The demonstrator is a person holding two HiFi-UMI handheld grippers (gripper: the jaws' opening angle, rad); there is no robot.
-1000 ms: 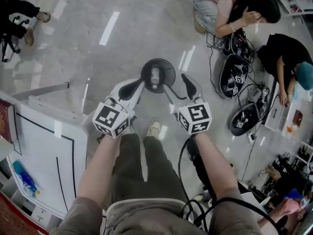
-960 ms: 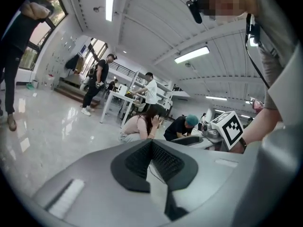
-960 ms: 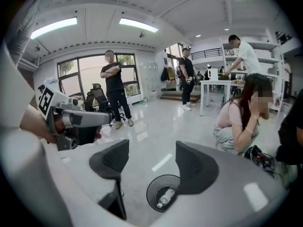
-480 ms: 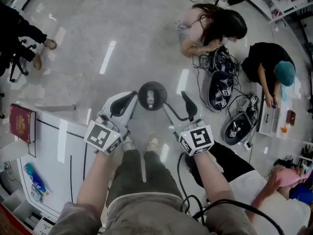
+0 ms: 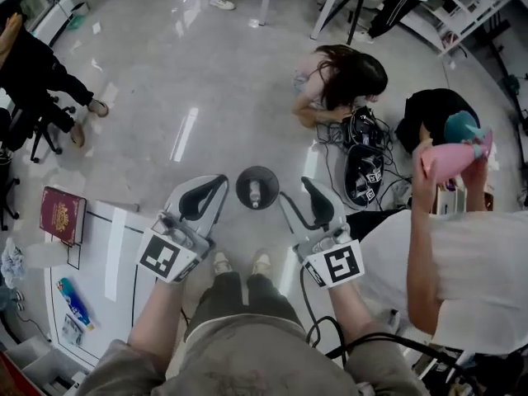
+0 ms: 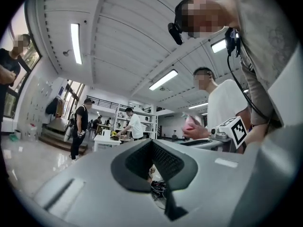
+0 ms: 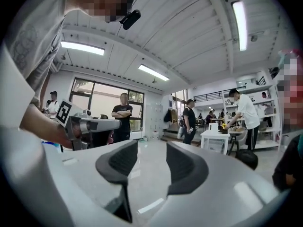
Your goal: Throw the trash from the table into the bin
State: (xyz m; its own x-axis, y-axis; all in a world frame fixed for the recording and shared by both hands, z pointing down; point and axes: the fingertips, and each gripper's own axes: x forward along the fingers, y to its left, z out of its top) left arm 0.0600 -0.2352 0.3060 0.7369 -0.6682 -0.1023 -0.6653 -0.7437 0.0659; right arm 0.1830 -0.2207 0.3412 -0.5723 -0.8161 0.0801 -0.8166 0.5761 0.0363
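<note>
- At the tabletop's (image 5: 115,246) left edge lies a blue packet (image 5: 73,302). A red booklet (image 5: 62,214) sits at the far-left corner. The packet looks like trash not yet cleared, so I judge the job unfinished.
- Left claw (image 5: 206,195): out past the tabletop's right edge, over the floor. Its jaws stand a narrow gap apart with nothing between them, and only floor cables (image 6: 158,188) show through. The blue packet is well apart from it, off to its left.
- Between the two claws, on the floor, is a round dark container that I take for the bin (image 5: 256,186). A pale bottle-like thing (image 5: 255,193) lies inside, probably one piece already thrown in.
- Right claw (image 5: 318,203): just right of the bin. Its jaws have just been closing and stand partway apart, empty. It is the claw farther from the packet, with the left claw and the bin between.
</note>
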